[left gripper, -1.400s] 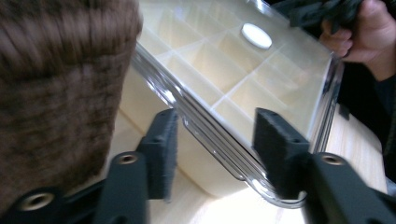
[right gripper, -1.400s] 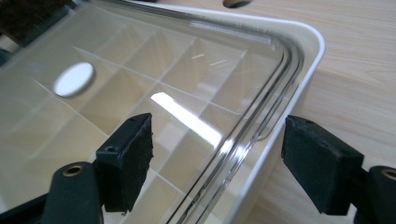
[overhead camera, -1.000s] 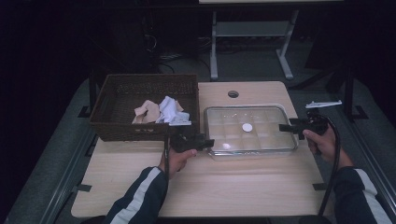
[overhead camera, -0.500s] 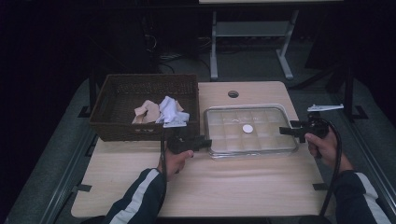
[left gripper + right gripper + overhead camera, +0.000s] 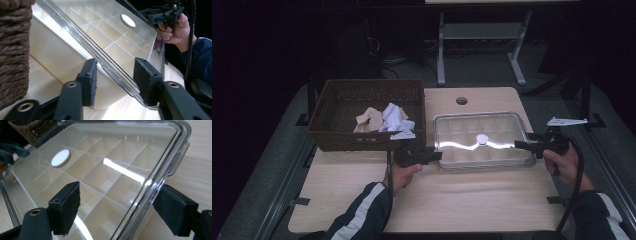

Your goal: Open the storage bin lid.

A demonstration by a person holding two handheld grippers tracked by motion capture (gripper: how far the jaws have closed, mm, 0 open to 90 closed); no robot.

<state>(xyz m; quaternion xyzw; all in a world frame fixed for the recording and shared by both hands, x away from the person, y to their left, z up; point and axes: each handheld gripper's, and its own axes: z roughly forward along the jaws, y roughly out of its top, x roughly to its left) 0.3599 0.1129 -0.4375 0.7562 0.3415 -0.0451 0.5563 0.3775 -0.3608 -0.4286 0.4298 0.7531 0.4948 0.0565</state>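
Since a second ago, our right gripper (image 5: 523,145) has slid from the far-right corner toward the box's near-right corner.

Left gripper (image 5: 115,78), jaws just closing, open astride the compartment box (image 5: 482,140) lid's left edge beside the basket (image 5: 337,135); right gripper open astride its right edge.

A dark woven basket (image 5: 367,114) stands on the pale wooden surface (image 5: 462,195) at its far left corner. Crumpled white and tan pieces (image 5: 384,119), cloth or paper, lie inside it. A small round hole (image 5: 461,100) shows in the surface near its far edge.
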